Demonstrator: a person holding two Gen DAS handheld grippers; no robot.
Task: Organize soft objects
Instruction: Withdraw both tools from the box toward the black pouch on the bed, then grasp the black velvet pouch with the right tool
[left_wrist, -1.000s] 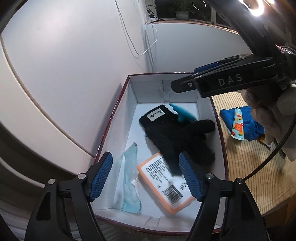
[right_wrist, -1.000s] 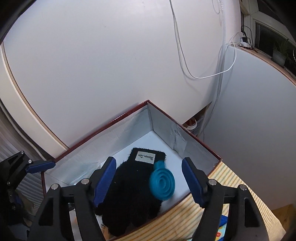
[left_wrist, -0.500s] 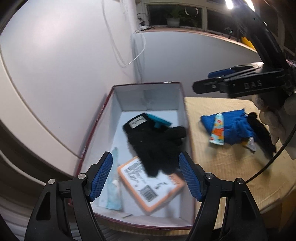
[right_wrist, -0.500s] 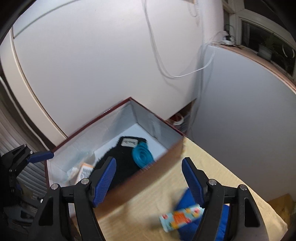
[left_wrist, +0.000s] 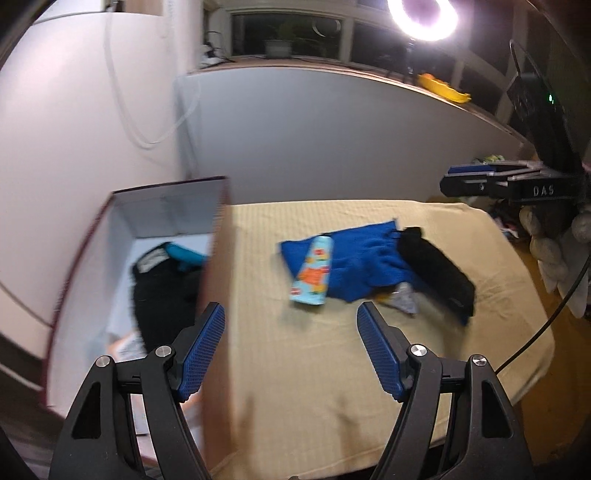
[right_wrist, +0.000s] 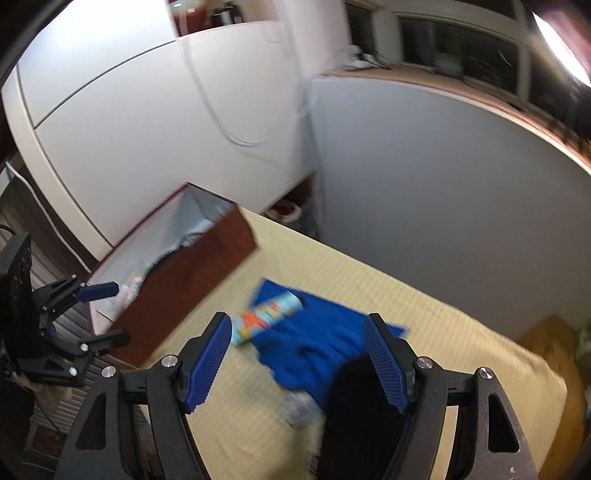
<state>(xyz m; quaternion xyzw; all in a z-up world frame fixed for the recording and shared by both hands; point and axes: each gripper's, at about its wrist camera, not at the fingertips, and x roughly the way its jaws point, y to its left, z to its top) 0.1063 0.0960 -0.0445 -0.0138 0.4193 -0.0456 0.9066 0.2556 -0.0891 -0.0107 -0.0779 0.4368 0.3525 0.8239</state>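
A blue glove (left_wrist: 364, 264) lies on the yellow-covered table (left_wrist: 314, 369), with a black glove (left_wrist: 436, 273) at its right and a patterned tube (left_wrist: 314, 275) on its left edge. Another black glove (left_wrist: 162, 295) lies in the dark red box (left_wrist: 212, 280) at the table's left end. My left gripper (left_wrist: 291, 350) is open and empty above the table, short of the pile. My right gripper (right_wrist: 297, 363) is open and empty just above the blue glove (right_wrist: 314, 343) and black glove (right_wrist: 354, 413). The box (right_wrist: 192, 280) is to its left.
A teal item (left_wrist: 183, 254) and an orange packet (left_wrist: 125, 345) also lie in the box. A small grey packet (left_wrist: 404, 301) sits under the gloves. White walls (left_wrist: 92, 129) stand behind the box. The table's right and near edges drop off.
Both grippers swung right, away from the box and over the table. The glove pile now lies ahead of both. Both stayed open and empty.
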